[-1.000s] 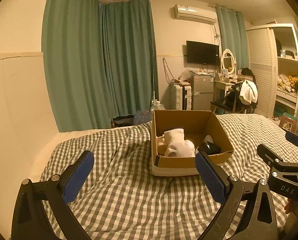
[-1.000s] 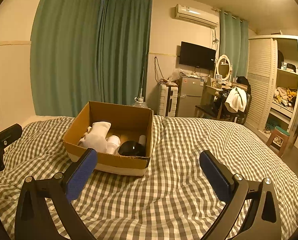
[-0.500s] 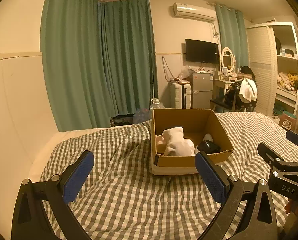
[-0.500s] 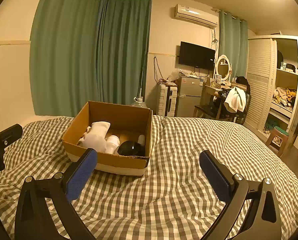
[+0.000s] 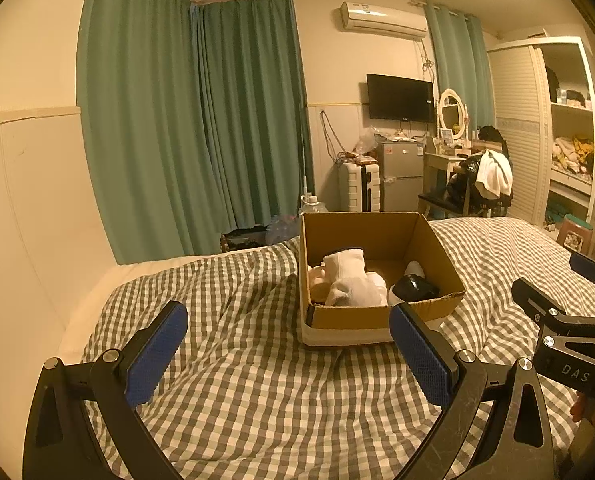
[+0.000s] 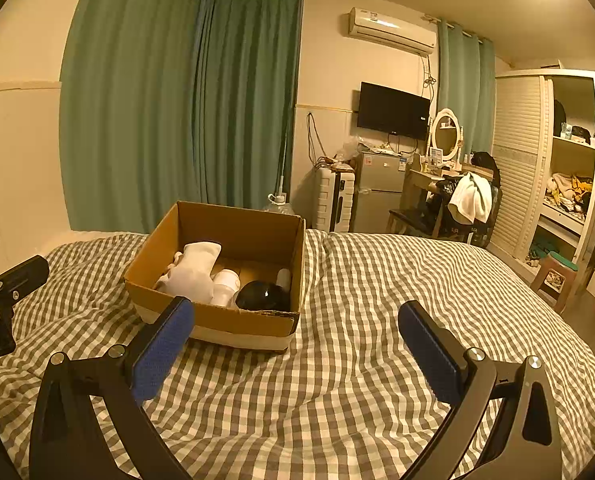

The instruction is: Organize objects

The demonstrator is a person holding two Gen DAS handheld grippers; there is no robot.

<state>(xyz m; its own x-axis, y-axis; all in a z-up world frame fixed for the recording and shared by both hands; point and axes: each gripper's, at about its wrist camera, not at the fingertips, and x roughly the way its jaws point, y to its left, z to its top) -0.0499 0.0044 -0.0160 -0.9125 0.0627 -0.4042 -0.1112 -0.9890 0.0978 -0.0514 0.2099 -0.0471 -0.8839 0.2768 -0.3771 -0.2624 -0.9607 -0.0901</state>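
Observation:
An open cardboard box (image 5: 377, 316) (image 6: 217, 320) stands on the checked bed cover. Inside lie a white sock bundle (image 5: 347, 280) (image 6: 191, 272), a white cup or jar (image 6: 226, 286), a black round object (image 5: 415, 289) (image 6: 262, 295) and a small white bottle (image 6: 283, 278). My left gripper (image 5: 287, 354) is open and empty, hovering above the bed short of the box. My right gripper (image 6: 295, 346) is open and empty, in front of the box and to its right. The right gripper also shows at the right edge of the left wrist view (image 5: 569, 320).
The bed (image 6: 377, 320) has a rumpled grey-and-white checked cover. Green curtains (image 5: 201, 120) hang behind. A suitcase (image 6: 333, 200), a small fridge (image 6: 379, 192), a dressing table with a chair (image 6: 449, 204) and an open wardrobe (image 6: 561, 184) stand past the bed's far side.
Both views have shifted very slightly; the box and its contents stay in place. Both grippers stay open and empty.

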